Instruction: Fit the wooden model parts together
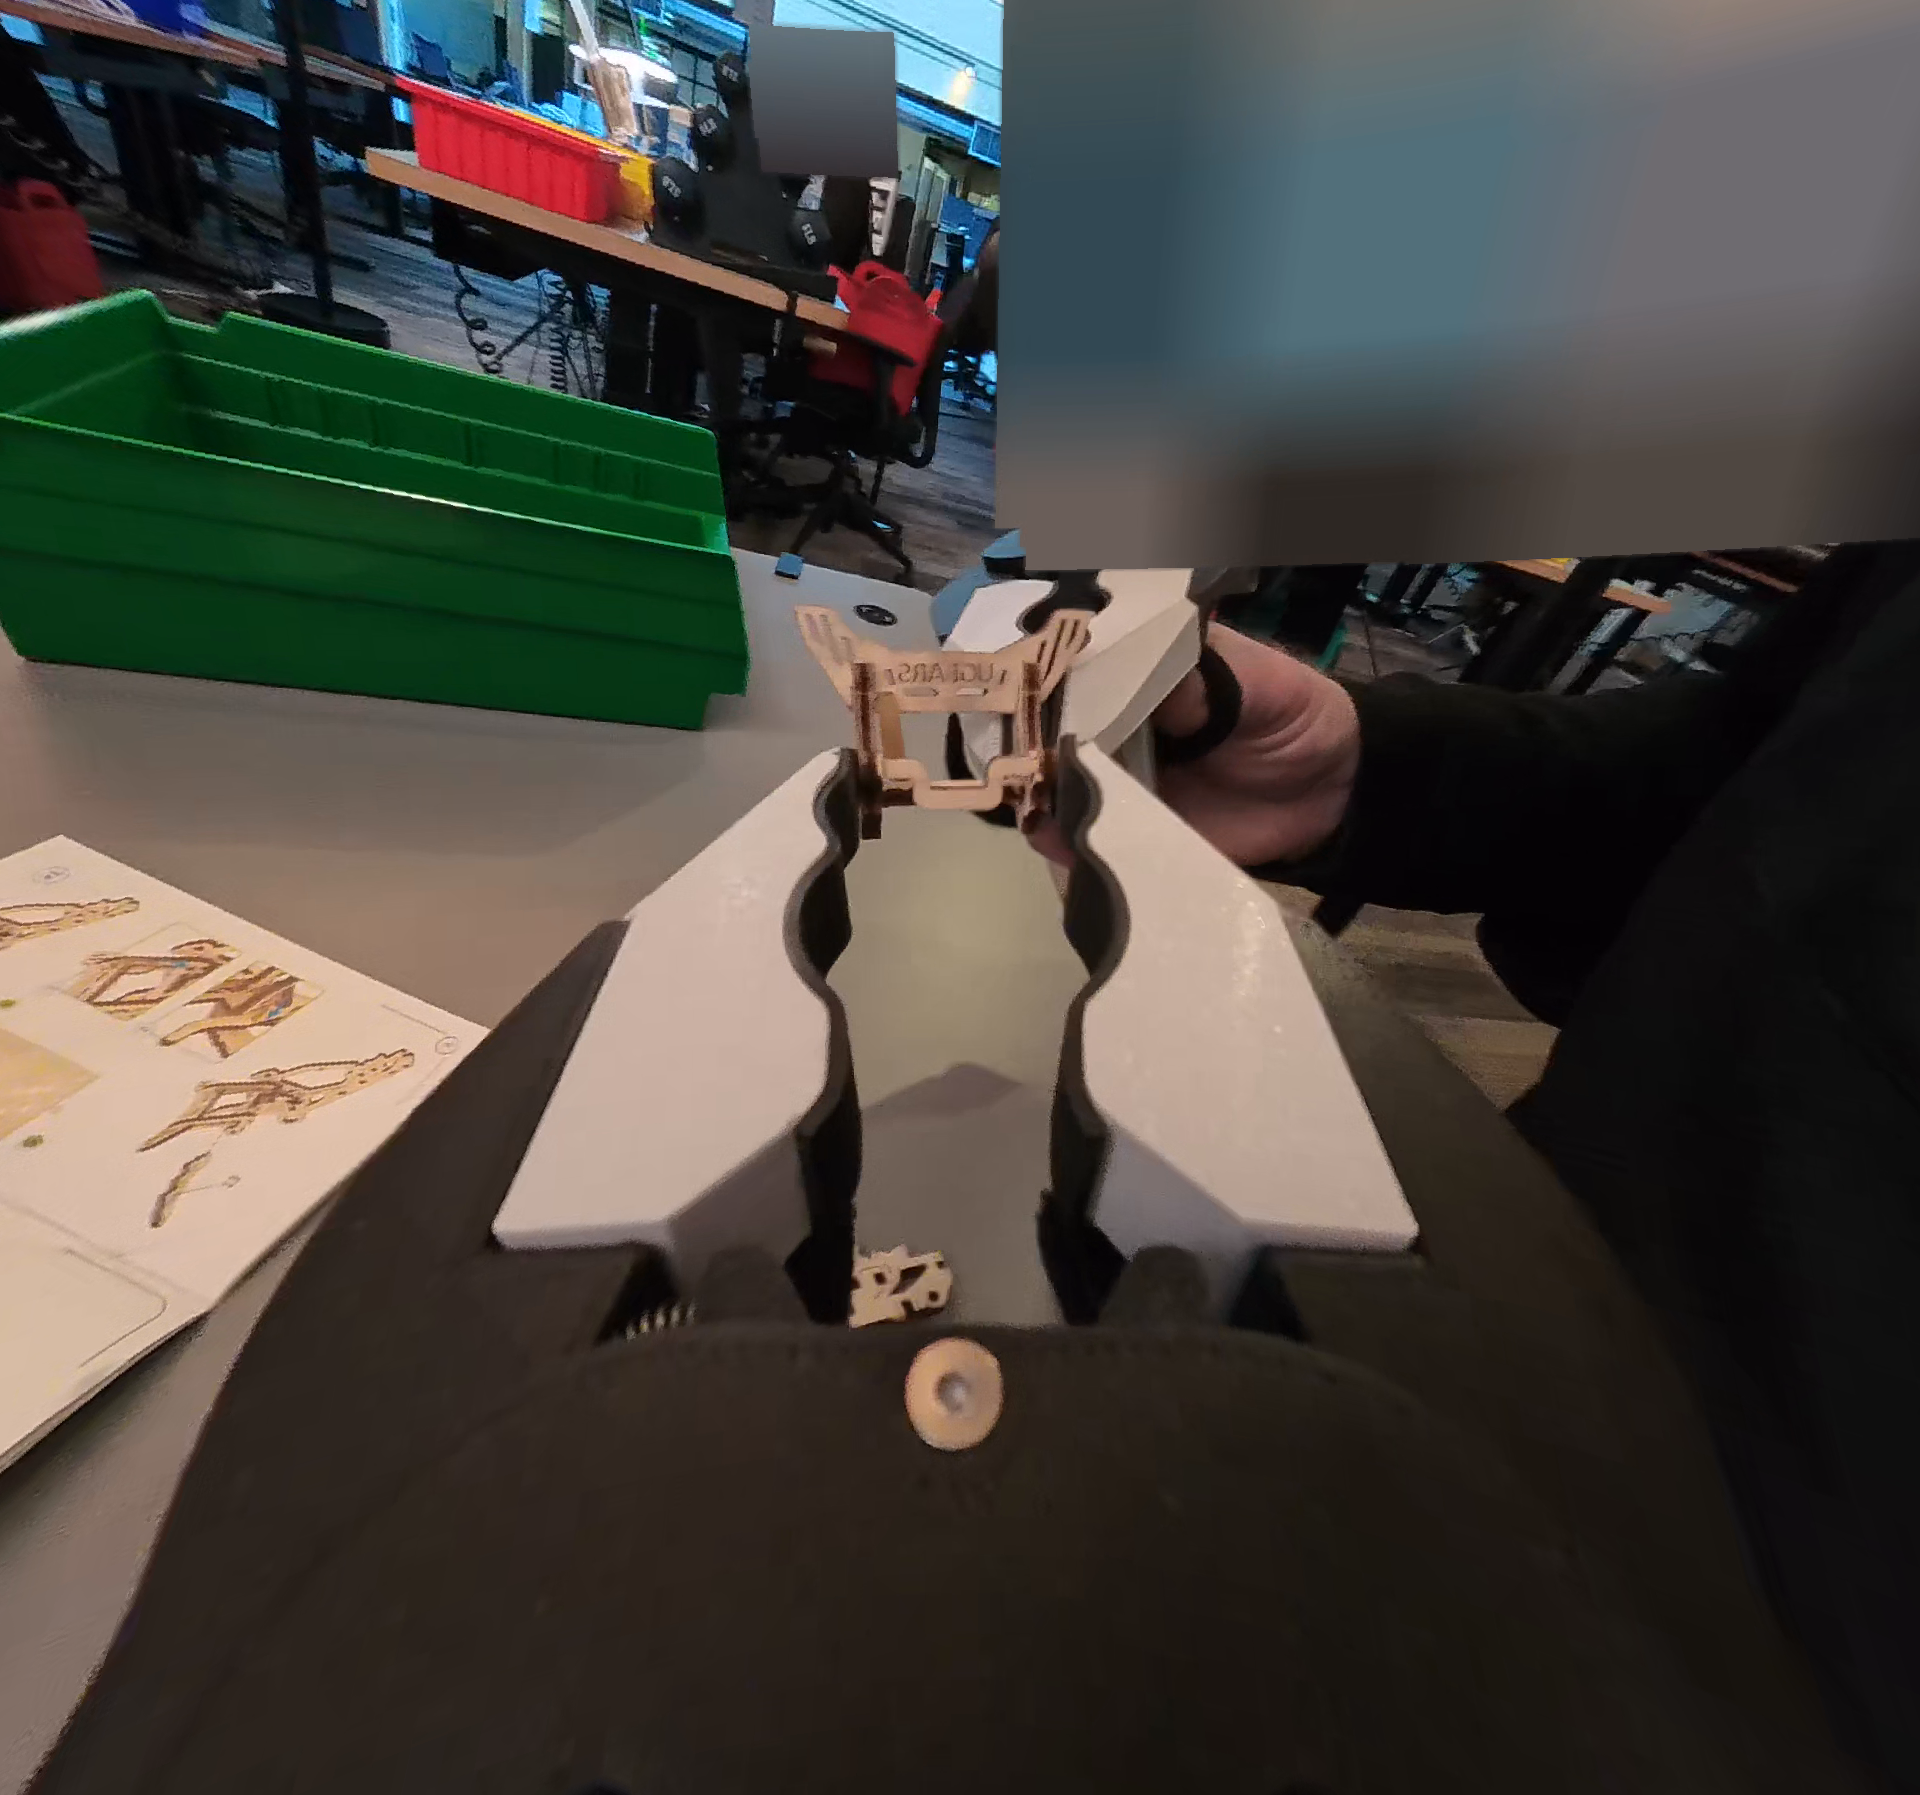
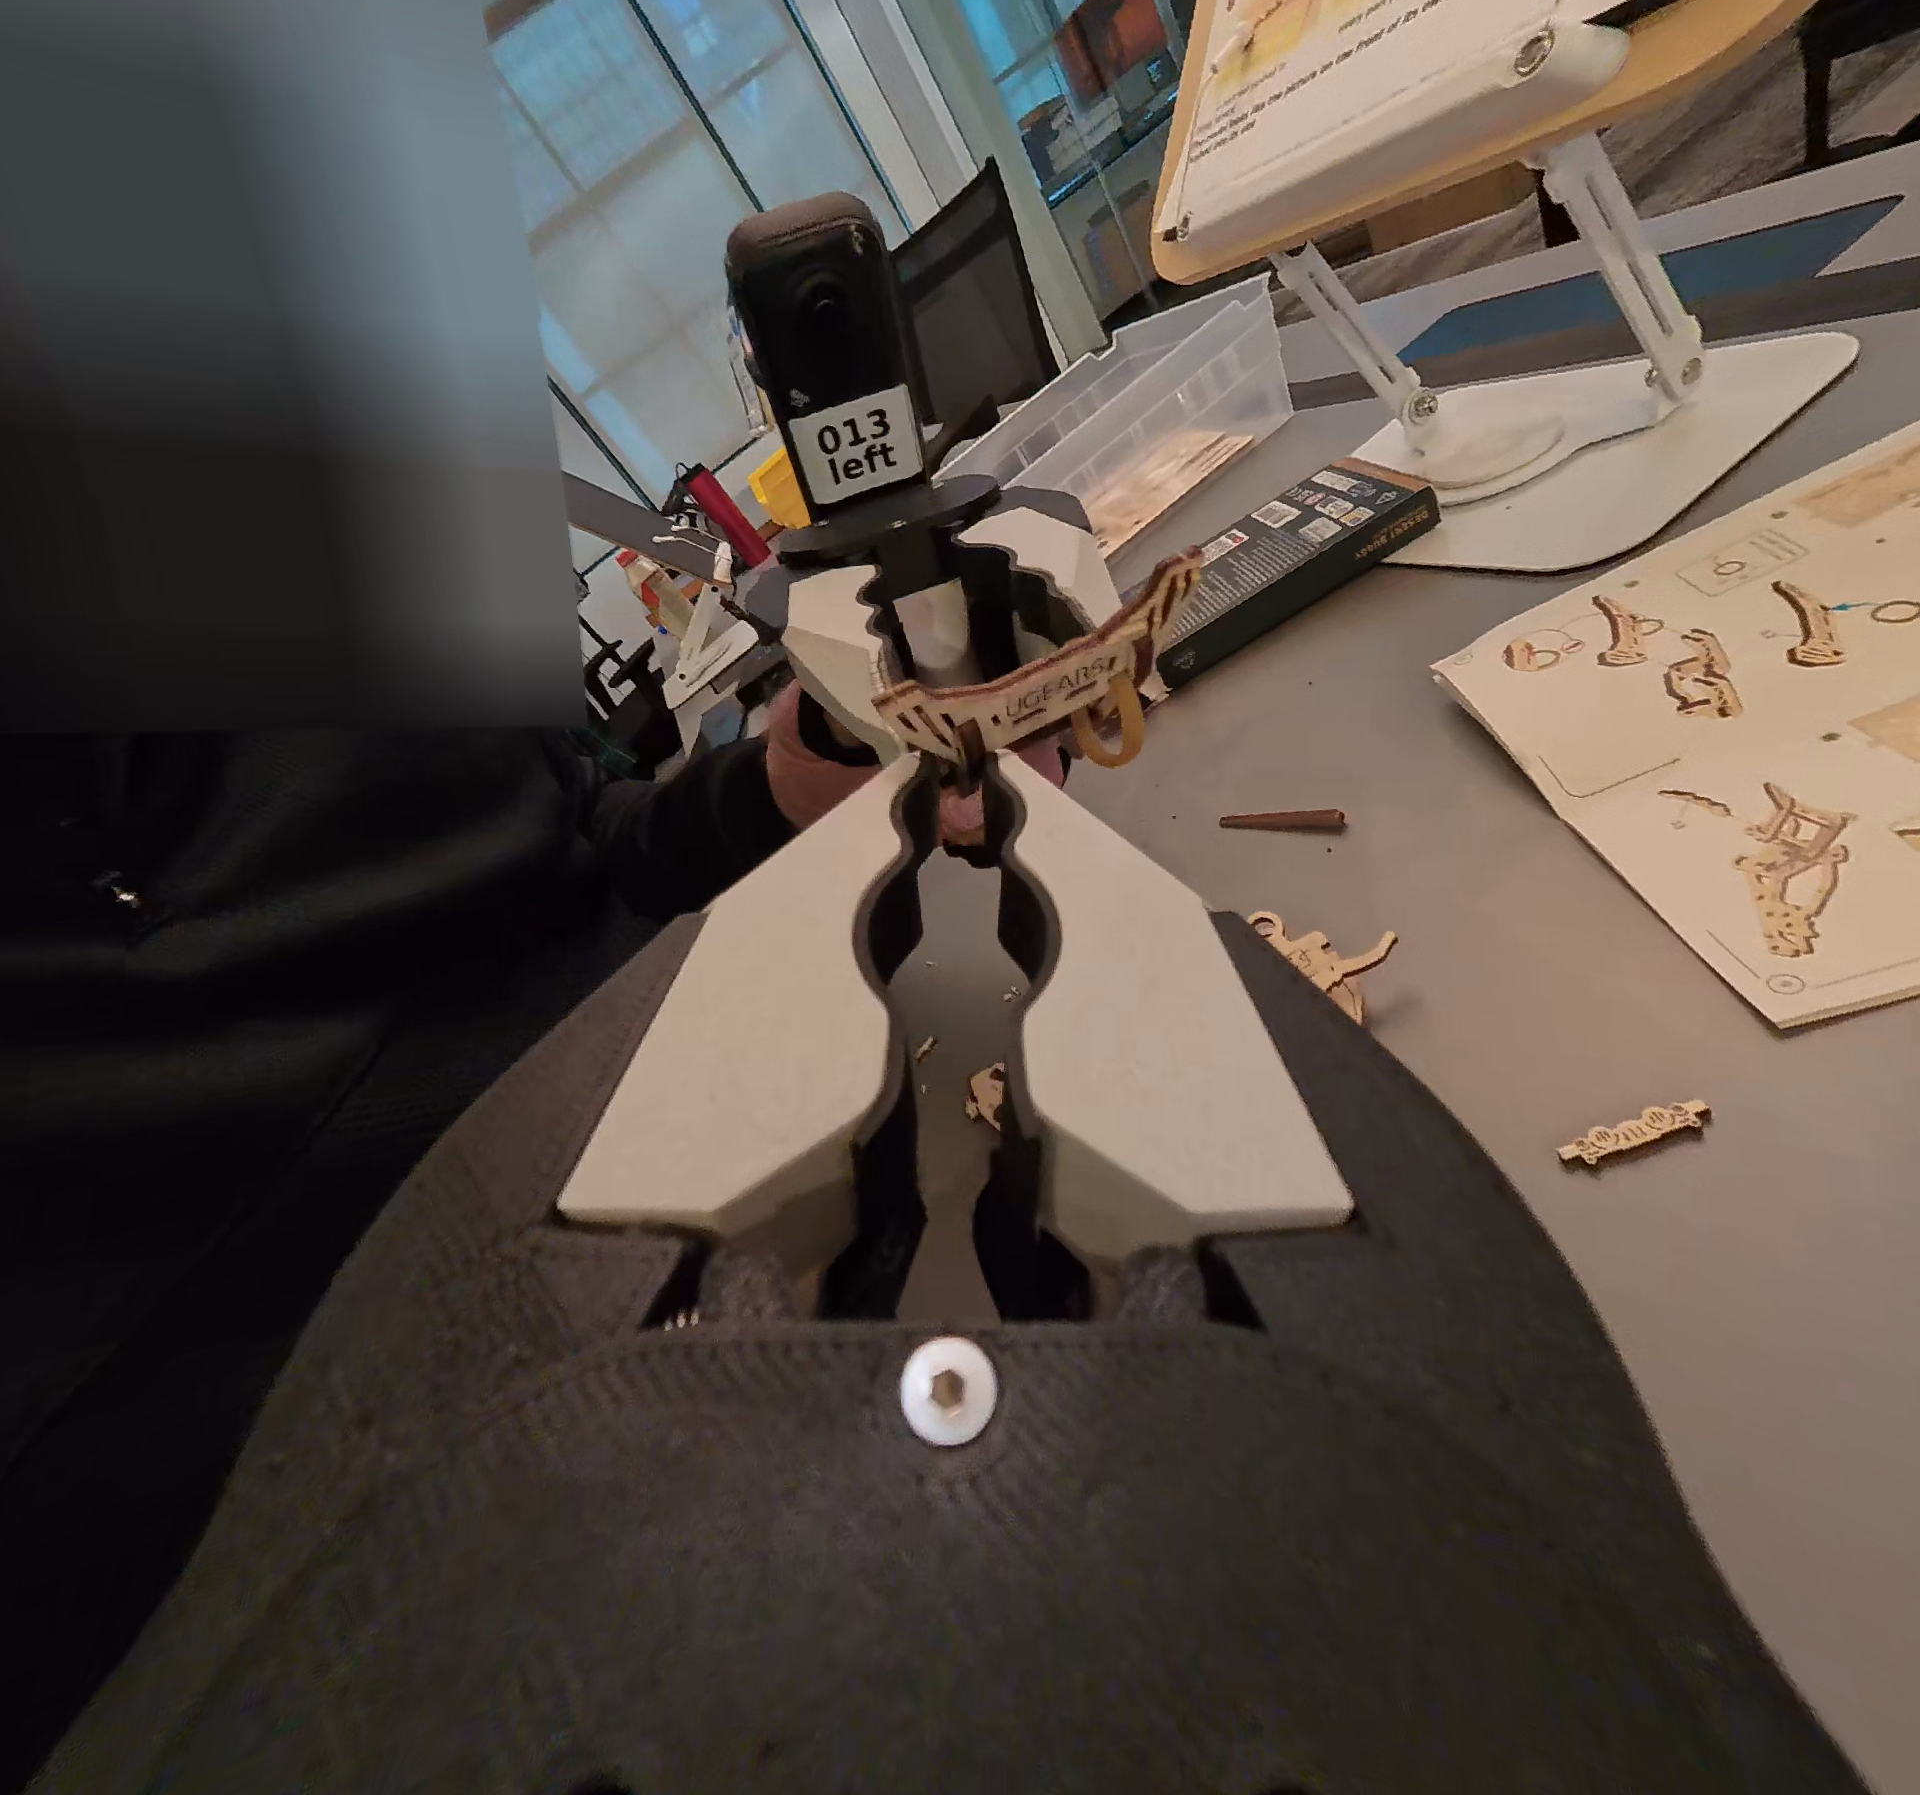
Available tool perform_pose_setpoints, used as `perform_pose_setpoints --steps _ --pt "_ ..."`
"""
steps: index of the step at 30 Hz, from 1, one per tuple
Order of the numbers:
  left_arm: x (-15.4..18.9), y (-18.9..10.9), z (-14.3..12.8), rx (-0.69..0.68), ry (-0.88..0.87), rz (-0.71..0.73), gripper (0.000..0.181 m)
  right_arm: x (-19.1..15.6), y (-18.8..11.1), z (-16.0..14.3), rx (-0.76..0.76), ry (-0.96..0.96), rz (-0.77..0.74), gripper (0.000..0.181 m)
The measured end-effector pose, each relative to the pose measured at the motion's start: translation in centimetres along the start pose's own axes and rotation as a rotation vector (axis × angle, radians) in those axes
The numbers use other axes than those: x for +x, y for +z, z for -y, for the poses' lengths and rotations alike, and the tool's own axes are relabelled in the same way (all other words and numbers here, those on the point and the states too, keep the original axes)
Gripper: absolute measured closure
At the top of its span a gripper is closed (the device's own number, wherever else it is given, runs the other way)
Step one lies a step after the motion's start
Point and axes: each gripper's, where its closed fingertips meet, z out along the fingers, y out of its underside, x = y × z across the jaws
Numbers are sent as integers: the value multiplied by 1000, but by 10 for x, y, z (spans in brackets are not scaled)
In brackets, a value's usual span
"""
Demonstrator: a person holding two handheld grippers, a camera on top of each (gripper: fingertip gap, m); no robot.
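While both grippers meet above the grey desk (image 1: 312, 779), the wooden model frame (image 1: 951, 722) hangs between them, clear of the desk surface. Left gripper (image 1: 956, 789) is partly closed w/ its tips pressed on the two sides of the frame's lower end, so it has hold of it. Right gripper (image 2: 961, 774) is pinched nearly together at the tips, clamping a thin edge of the same frame (image 2: 1023, 696) from the opp. side. A person's hand (image 1: 1262, 769) in a dark sleeve grips the right gripper's handle.

On the desk: instruction sheet (image 1: 156, 1049) w/ drawings to the left, green bin (image 1: 364, 519) behind it. Right wrist view shows loose wooden pieces (image 2: 1631, 1132) lying flat near a second instruction sheet (image 2: 1714, 758), a small brown stick (image 2: 1283, 820), a dark box (image 2: 1299, 571), a clear tray (image 2: 1164, 395) and a tilted board on a white stand (image 2: 1621, 374).
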Motion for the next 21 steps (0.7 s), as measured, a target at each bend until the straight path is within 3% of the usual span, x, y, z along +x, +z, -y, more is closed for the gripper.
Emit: perform_pose_setpoints --steps 5,11,18,21 --pt "-3 -2 -1 -5 21 36 147 3 1 -1 -18 -7 -36 175" --pt "-5 -4 1 -17 80 71 147 10 -8 3 3 32 -80 157" --pt "13 -7 11 77 -72 -136 147 0 -3 8 -97 -177 -2 126" --pt "21 -6 9 77 -113 -200 147 -9 4 10 -101 -201 82 132"
